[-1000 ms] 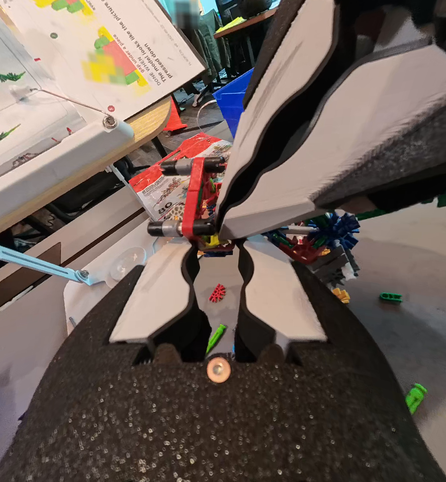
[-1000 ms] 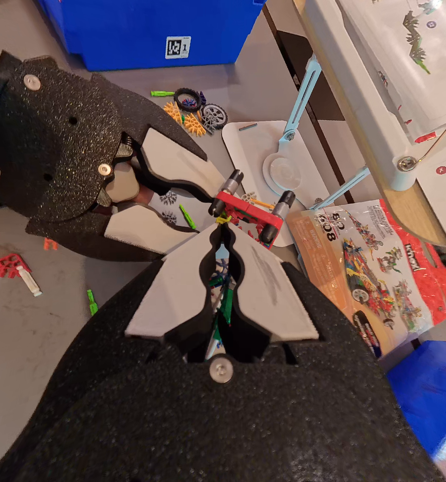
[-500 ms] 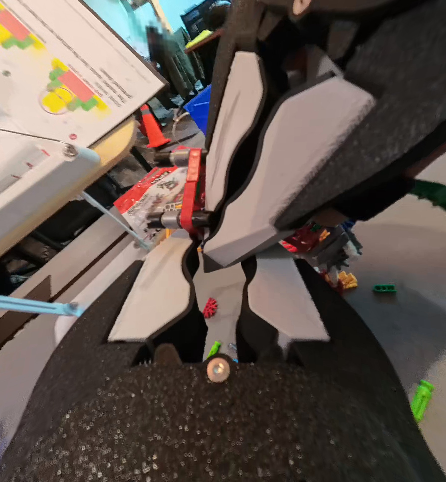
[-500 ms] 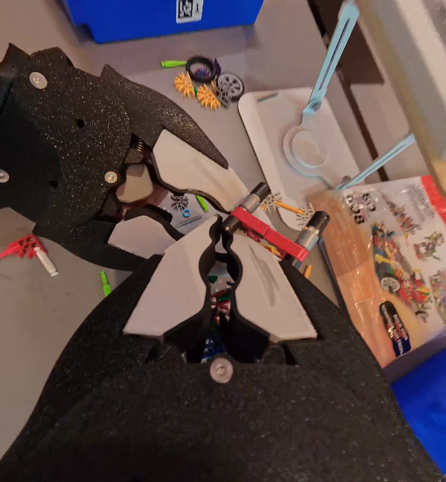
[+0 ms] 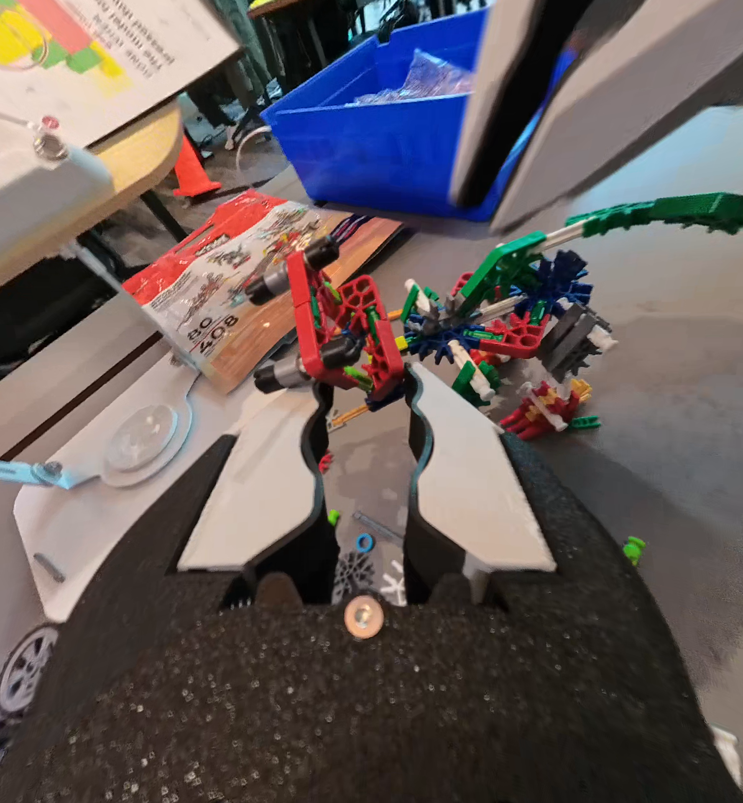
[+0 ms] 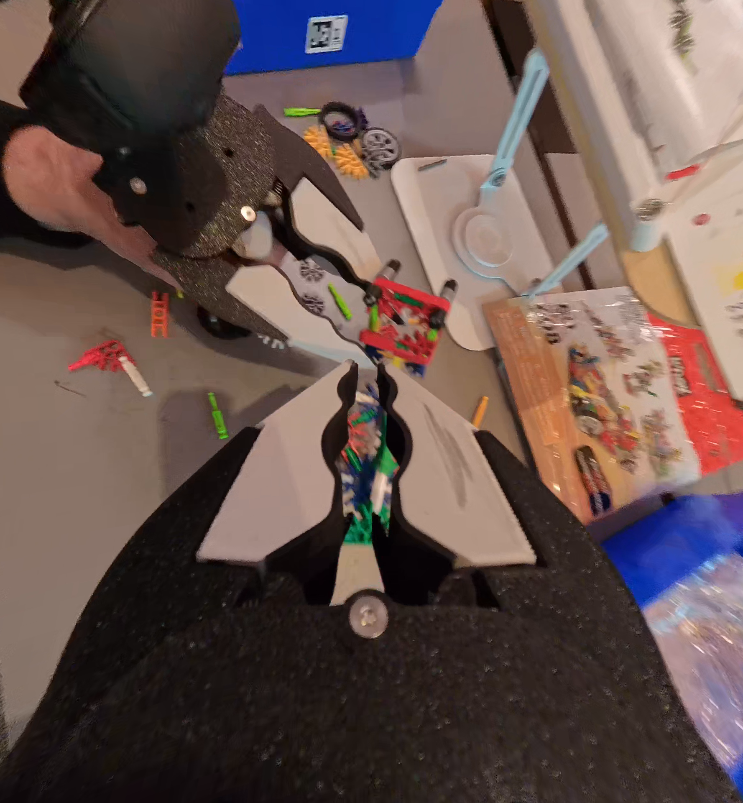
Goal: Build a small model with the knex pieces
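Writing first: there's a red and clear toy bag lying flat at about 10 o'clock from the left gripper, printed with pictures, a logo and some numbers. The blue bin sits at 12 o'clock behind it. In the right wrist view another blue bin at 12 o'clock wears a white sticker with a square black code. A printed instruction sheet with coloured block drawings is propped up at 11 o'clock, too blurred to read.

The left gripper's jaws are parted about halfway. Its tips sit on either side of the lower corner of the red frame at the end of the rod-and-connector model, and the right-hand tip touches it. I can't tell if it's really clamped.

The right gripper is closed down to a thin slit with nothing seen pinched at the tips. It hangs over the model, whose green tail shows through the gap.

The model sits on the grey table, dead centre between the two tools. Loose bits lie around, like a green rod at 9 o'clock and a grey wheel at 12
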